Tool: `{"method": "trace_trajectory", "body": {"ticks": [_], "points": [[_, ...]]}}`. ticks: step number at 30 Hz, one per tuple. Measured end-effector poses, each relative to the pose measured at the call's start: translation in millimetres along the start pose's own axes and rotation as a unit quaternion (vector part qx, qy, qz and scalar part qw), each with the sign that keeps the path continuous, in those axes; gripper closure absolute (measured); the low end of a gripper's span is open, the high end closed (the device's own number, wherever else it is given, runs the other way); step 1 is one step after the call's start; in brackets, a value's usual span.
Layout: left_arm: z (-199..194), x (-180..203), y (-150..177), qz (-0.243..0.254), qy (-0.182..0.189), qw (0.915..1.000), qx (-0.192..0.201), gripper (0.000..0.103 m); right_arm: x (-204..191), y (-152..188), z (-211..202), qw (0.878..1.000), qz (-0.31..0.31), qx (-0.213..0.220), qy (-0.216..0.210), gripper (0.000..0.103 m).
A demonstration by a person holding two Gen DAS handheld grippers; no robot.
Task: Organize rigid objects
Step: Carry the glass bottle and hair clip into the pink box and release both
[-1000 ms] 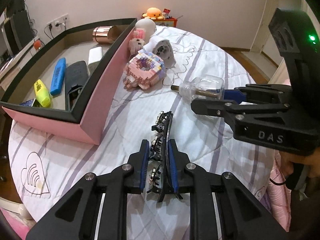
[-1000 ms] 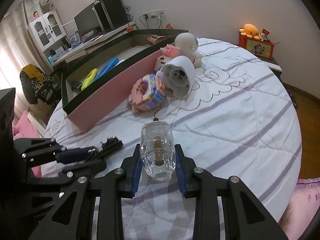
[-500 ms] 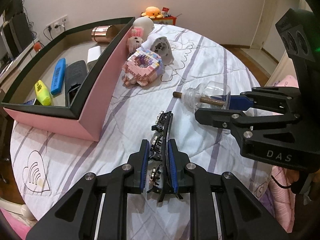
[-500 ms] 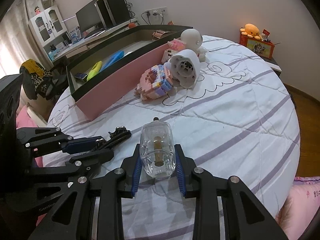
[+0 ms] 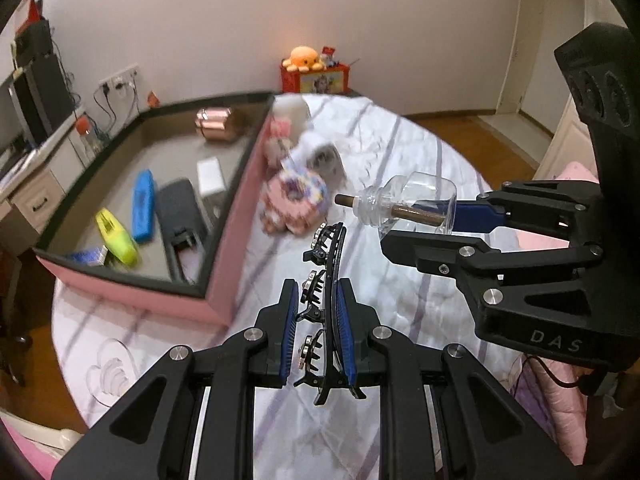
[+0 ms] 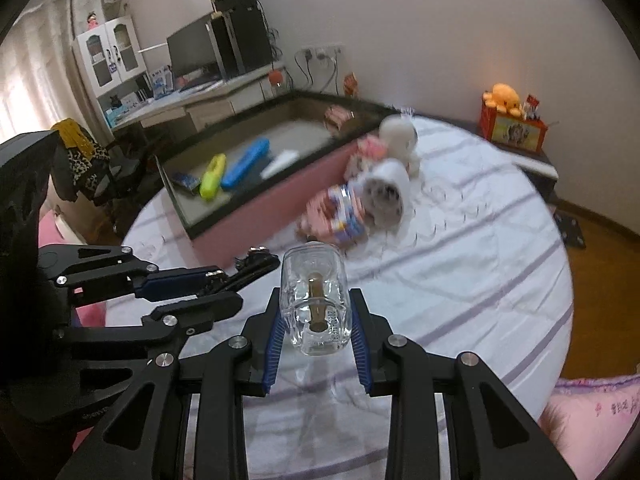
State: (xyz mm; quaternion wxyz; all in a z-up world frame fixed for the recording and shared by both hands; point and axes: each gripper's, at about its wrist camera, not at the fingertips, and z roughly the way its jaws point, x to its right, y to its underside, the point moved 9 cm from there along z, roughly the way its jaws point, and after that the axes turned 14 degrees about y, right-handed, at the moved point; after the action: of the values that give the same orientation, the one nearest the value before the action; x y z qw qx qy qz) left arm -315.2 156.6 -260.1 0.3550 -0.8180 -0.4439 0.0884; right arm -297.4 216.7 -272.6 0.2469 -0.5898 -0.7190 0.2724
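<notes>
Left gripper [image 5: 318, 338] clenched on black hair clip [image 5: 326, 280], right gripper [image 6: 316, 334] grasping clear bottle [image 6: 314, 304], far toys motion-blurred, pink box [image 5: 230, 264] contents smeared.

Clear glossy glass bottle [image 6: 316, 312] with a brown wooden-looking stopper. Black glossy plastic hair clip [image 5: 326, 300] with small shiny metal studs. Matt black plastic claw frames with ribbed blue rubbery pads [image 5: 345, 324] and bright metal screws. White quilted cloth cover with lilac stripes [image 6: 460, 264]. Pink matt-sided box with black rim [image 5: 224, 280]. Shiny copper-coloured metallic canister [image 5: 214, 124].
</notes>
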Motion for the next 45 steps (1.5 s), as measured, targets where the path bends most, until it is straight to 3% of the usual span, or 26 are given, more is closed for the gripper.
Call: {"method": "trace_trajectory", "body": {"ticks": [7,15,24,37,38,39,40,41,42,45], "points": [[-25,-19,-31,0.006,-0.016,0.9991,0.038,0.084,-15,-40,-11,0.999,-0.023,0.035,0.004,0.072],[-33,-68,-50,-0.004,-0.044,0.9979,0.047,0.084,-46,-85,7,0.998,-0.048,0.051,-0.005,0.072],[-15,-130,-51,-0.036,-0.046,0.9978,0.03,0.083,-86,-115,63,0.996,-0.075,0.029,-0.025,0.072],[6,-191,-52,-0.098,-0.076,0.9919,0.026,0.083,-70,-127,116,0.999,-0.041,0.002,-0.015,0.071],[6,-193,-51,-0.102,-0.08,0.9912,0.027,0.079,-68,-127,117,0.999,-0.039,0.001,-0.011,0.066],[6,-194,-51,-0.106,-0.085,0.9904,0.027,0.067,-66,-127,117,0.999,-0.036,0.001,-0.005,0.059],[5,-195,-51,-0.107,-0.088,0.9899,0.028,0.057,-64,-128,116,0.999,-0.033,0.004,0.0,0.042],[3,-198,-50,-0.11,-0.097,0.9887,0.03,0.044,-63,-129,114,1.0,-0.03,0.008,0.002,0.035],[0,-199,-50,-0.113,-0.111,0.9868,0.034,0.033,-60,-130,111,1.0,-0.026,0.014,0.006,0.034],[-8,-197,-50,-0.114,-0.107,0.9866,0.048,0.021,-56,-131,98,1.0,-0.015,0.025,0.003,0.034]]}}
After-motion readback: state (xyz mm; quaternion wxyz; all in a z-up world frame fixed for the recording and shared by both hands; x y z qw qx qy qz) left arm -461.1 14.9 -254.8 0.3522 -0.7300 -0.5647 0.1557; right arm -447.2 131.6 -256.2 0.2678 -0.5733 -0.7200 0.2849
